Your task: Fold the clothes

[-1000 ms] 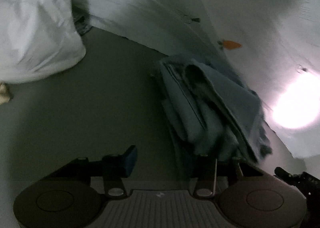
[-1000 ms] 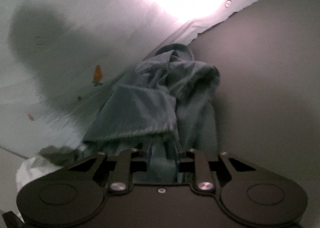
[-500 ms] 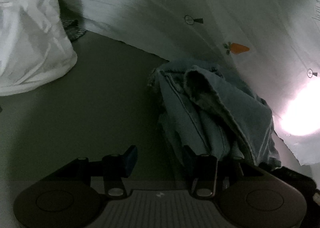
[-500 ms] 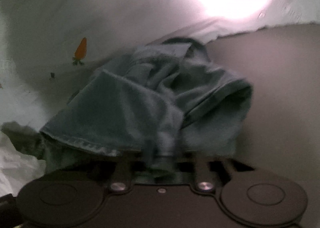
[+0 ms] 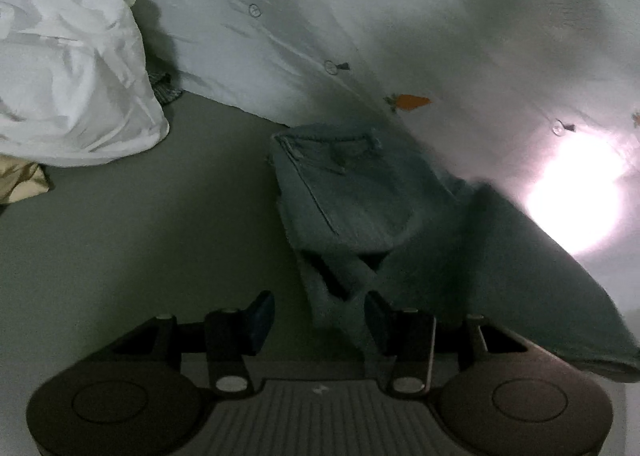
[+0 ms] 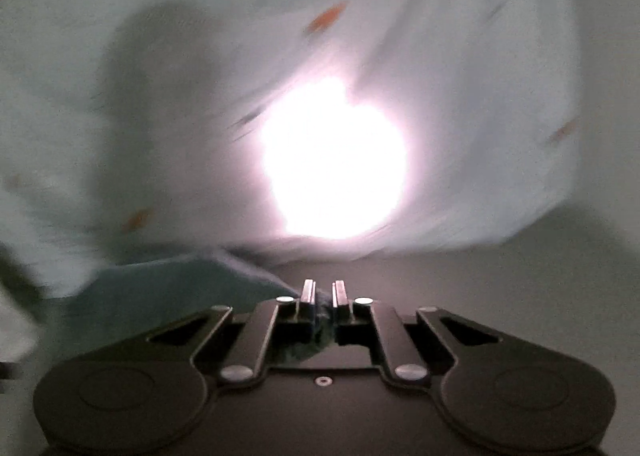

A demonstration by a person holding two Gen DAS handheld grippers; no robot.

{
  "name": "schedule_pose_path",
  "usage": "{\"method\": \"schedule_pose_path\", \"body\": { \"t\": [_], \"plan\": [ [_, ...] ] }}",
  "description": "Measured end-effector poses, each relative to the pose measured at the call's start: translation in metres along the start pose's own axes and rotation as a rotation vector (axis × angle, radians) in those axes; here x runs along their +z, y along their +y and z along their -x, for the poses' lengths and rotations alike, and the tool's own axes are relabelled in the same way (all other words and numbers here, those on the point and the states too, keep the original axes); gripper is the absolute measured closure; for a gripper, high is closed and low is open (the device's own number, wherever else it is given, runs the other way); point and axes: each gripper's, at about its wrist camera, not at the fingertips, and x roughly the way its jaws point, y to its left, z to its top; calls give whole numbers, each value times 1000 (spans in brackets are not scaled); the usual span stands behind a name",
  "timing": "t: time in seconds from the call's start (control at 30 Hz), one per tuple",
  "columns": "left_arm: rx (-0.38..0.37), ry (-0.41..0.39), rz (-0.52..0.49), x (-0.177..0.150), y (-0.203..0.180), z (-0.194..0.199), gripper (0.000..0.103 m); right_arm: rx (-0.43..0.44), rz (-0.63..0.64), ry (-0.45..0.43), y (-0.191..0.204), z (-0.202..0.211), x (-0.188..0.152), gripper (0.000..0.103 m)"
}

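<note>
A pair of blue-grey jeans (image 5: 340, 192) lies crumpled on the grey surface (image 5: 120, 256), against a white sheet with carrot prints (image 5: 400, 36). One part of the jeans stretches out and up to the right as a blurred flap (image 5: 540, 296). My left gripper (image 5: 318, 316) is open just before the jeans, with a strip of denim lying between its fingers, close to the right one. In the right wrist view my right gripper (image 6: 323, 296) is shut on a bunch of the denim (image 6: 180, 284), which trails off to the left.
A crumpled white cloth (image 5: 68, 68) is heaped at the far left, with a beige item (image 5: 20, 180) beside it. A bright glare spot (image 6: 332, 164) burns on the carrot-print sheet (image 6: 460, 56). Bare grey surface (image 6: 520, 276) lies to the right.
My right gripper closed on the denim and swung up and away, pulling a flap out of the pile. The left gripper drew back, and the jeans now lie more spread out.
</note>
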Motion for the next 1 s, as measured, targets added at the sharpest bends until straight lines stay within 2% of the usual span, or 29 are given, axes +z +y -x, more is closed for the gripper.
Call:
{"method": "schedule_pose_path", "body": {
  "t": [0.03, 0.1, 0.17, 0.2, 0.23, 0.33, 0.37, 0.43, 0.5, 0.53, 0.67, 0.77, 0.9, 1.0],
  "plan": [
    [4, 3, 0, -6, -3, 3, 52, -79, 25, -38, -23, 8, 5, 103],
    [13, 10, 1, -18, -8, 10, 52, -285, 39, -103, -75, 18, 14, 103],
    [19, 17, 10, -26, -9, 14, 52, -457, 5, -93, -127, 18, 24, 103],
    [26, 24, 15, -30, -8, 14, 52, -489, -48, -80, -150, 20, 26, 103],
    [33, 30, 20, -33, -7, 14, 52, -486, -112, -59, -170, 23, 28, 103],
    [56, 56, 34, -37, -4, 8, 52, -393, -257, -6, -199, 24, 20, 100],
    [61, 64, 36, -34, -3, 3, 52, -344, -272, 32, -197, 19, 13, 100],
    [64, 76, 34, -29, -1, -4, 51, -269, -303, 103, -183, 8, -3, 91],
    [65, 82, 25, -21, 0, -10, 44, -169, -387, 190, -165, -9, -21, 89],
    [65, 82, 20, -16, 1, -14, 40, -106, -461, 232, -153, -18, -30, 87],
    [63, 93, -6, 5, 6, -30, 39, 139, -806, 371, -107, -50, -56, 77],
    [39, 115, 9, 22, 18, -49, 38, 257, -1073, 436, -72, -61, -72, 67],
    [-37, 154, 69, 48, 40, -80, 35, 320, -1496, 502, -31, -72, -94, 53],
    [-103, 166, 112, 67, 54, -105, 29, 321, -1771, 525, 9, -78, -118, 42]
  ]
}}
